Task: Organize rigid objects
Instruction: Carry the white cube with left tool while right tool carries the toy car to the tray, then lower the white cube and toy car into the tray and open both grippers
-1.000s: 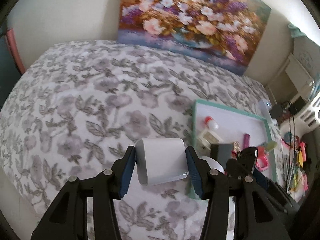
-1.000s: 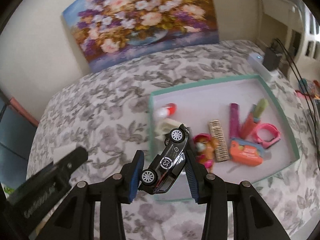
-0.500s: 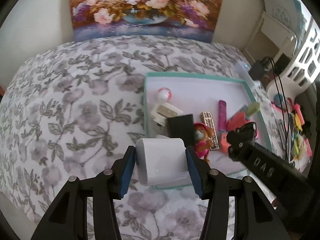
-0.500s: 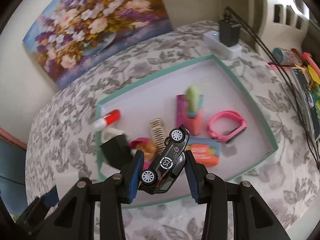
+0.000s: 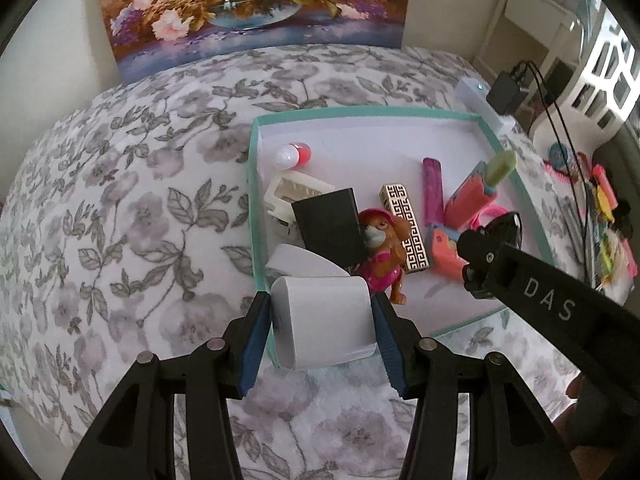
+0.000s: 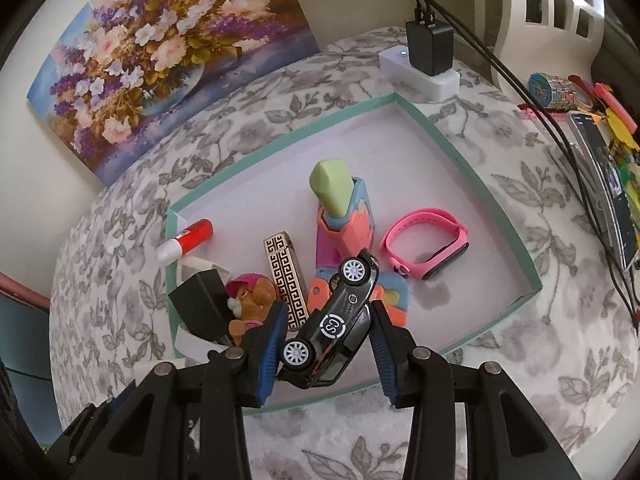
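The left gripper (image 5: 320,336) is clamped on a white rounded box (image 5: 324,322), its blue pads pressed against both sides, and it holds the box above the tray's near-left corner, at about seven o'clock of the tray. The right gripper (image 6: 326,344) has its jaws closed partway on a black toy car (image 6: 334,320), which sits tilted between the pads with one wheel up and one down, hanging over the near edge of the tray at about six o'clock. The teal-rimmed tray (image 6: 472,168) lies on a floral bedspread (image 5: 132,200) and is already well stocked: a red-and-white tube (image 6: 186,240) at ten o'clock, a black box (image 5: 330,228) leaning on a cream clip (image 5: 290,192), a toy dog (image 5: 382,248) in a pink hat, a gold patterned lighter (image 6: 286,276), a pink watch band (image 6: 424,242) at three o'clock, and a cluster of coral, blue and green plastic pieces (image 6: 344,216) near the middle. Judging by this, most of the sorting looks done; the box and the car are the two pieces not yet set down, and both are poised over the tray. No other loose items show on the bedspread, though the clutter (image 6: 600,120) off to the right may or may not belong to the job.
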{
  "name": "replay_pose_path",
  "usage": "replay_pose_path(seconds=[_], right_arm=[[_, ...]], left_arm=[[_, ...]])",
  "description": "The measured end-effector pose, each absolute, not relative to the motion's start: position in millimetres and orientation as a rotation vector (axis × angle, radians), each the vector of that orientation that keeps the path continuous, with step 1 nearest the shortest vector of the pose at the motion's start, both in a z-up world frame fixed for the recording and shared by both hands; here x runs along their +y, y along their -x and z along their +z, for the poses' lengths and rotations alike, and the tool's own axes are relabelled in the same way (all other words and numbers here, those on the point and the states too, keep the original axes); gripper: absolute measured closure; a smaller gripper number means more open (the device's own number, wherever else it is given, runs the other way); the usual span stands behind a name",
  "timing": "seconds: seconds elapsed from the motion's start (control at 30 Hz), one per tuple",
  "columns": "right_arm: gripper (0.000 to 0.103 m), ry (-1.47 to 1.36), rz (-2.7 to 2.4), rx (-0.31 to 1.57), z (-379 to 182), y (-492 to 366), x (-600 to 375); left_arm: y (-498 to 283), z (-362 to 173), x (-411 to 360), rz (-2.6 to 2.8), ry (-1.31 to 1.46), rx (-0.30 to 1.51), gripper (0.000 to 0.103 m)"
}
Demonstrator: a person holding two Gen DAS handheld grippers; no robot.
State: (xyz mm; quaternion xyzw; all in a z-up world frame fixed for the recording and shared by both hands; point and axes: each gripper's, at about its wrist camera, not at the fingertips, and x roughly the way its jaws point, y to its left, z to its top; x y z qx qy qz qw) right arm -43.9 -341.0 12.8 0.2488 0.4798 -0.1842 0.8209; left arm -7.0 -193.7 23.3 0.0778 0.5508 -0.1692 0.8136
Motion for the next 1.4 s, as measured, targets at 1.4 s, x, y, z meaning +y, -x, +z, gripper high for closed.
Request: replay_pose_path(seconds=[1.4], right_arm=[[0.058, -0.503, -0.379, 1.065, 4.2, 34.5, -333.5]], left_arm=[[-6.5, 9.7, -187.2, -0.324, -0.202, 1.188, 0.05]])
